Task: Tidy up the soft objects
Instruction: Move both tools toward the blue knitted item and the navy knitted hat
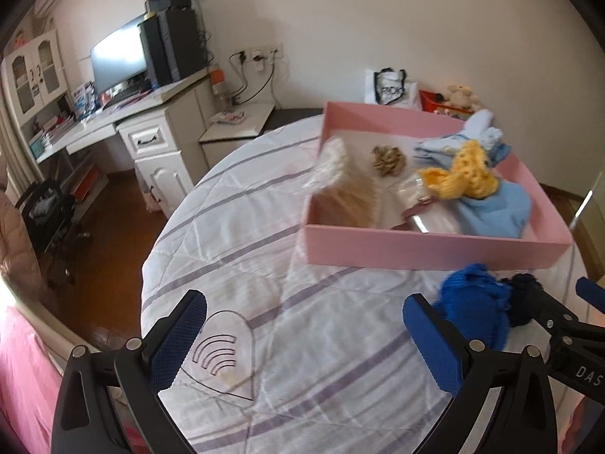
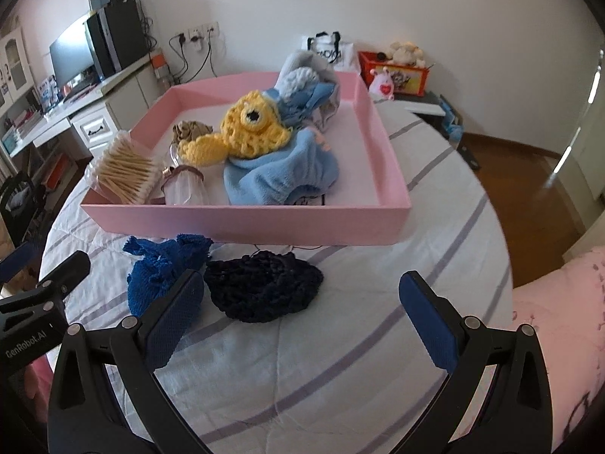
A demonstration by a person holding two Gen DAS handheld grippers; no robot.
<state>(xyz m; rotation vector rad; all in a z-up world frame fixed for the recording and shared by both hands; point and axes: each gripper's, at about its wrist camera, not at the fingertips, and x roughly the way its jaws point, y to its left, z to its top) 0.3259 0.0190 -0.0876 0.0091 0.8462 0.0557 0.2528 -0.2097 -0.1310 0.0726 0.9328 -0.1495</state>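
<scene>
A pink tray [image 2: 245, 223] [image 1: 416, 249] lies on the bed and holds a yellow crochet toy [image 2: 245, 128] [image 1: 461, 174], a light blue cloth [image 2: 280, 178] [image 1: 495, 208], a beige scrunchie [image 2: 189, 130] [image 1: 387, 160], a pack of cotton swabs [image 2: 126, 172] [image 1: 344, 193] and a clear pouch [image 2: 185, 187]. In front of the tray lie a royal blue knitted piece [image 2: 159, 276] [image 1: 472, 302] and a dark navy knitted piece [image 2: 264, 287] [image 1: 523, 295]. My right gripper [image 2: 302, 310] is open just short of the navy piece. My left gripper [image 1: 304, 321] is open over bare quilt, left of the blue piece.
A striped white quilt [image 2: 340, 359] [image 1: 264, 265] covers the bed. A desk with a monitor [image 1: 117, 60] and drawers [image 1: 151, 140] stands at the left across the wood floor. A red box with plush toys [image 2: 393, 68] and a white bag [image 2: 329, 51] sit by the far wall.
</scene>
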